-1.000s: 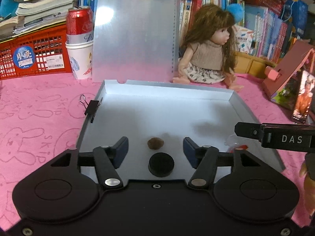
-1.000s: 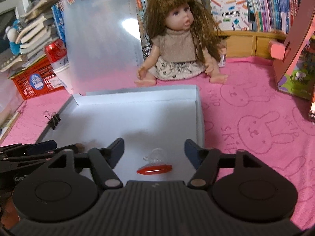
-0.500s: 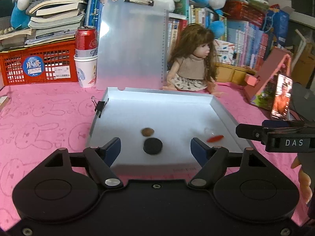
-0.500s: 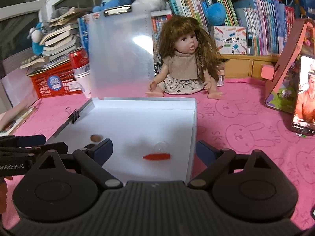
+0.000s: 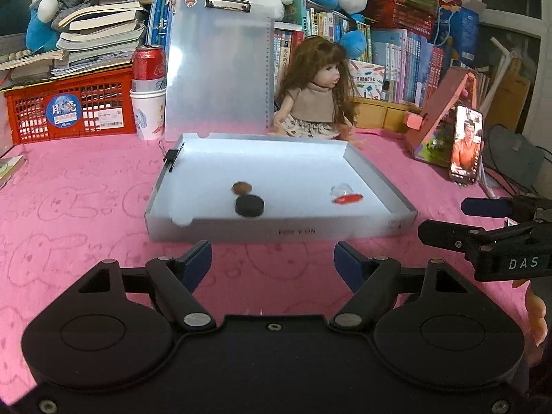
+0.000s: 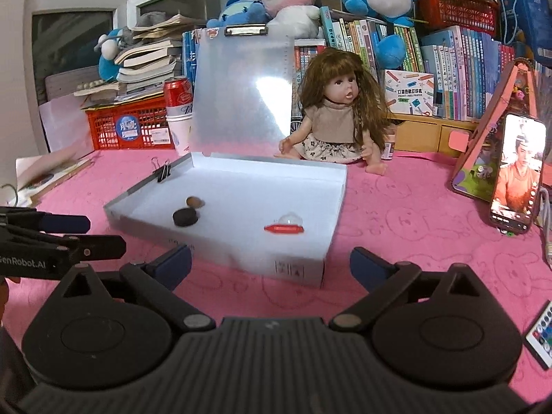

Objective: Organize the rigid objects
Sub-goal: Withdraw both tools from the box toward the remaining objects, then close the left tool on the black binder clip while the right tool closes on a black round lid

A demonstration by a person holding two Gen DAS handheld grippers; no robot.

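Pink cloth now fills the gap under both my grippers, left open and empty, right opening, empty; puck, nut, red piece lie released in the tray.

"DAS" stands in white on the right gripper at the right edge of the left wrist view. "enRobot.AI" stands on the left gripper at the left edge of the right wrist view. The round blue sticker on the red crate, upper left, bears "月亮". The print on the tray front is too blurred to read.
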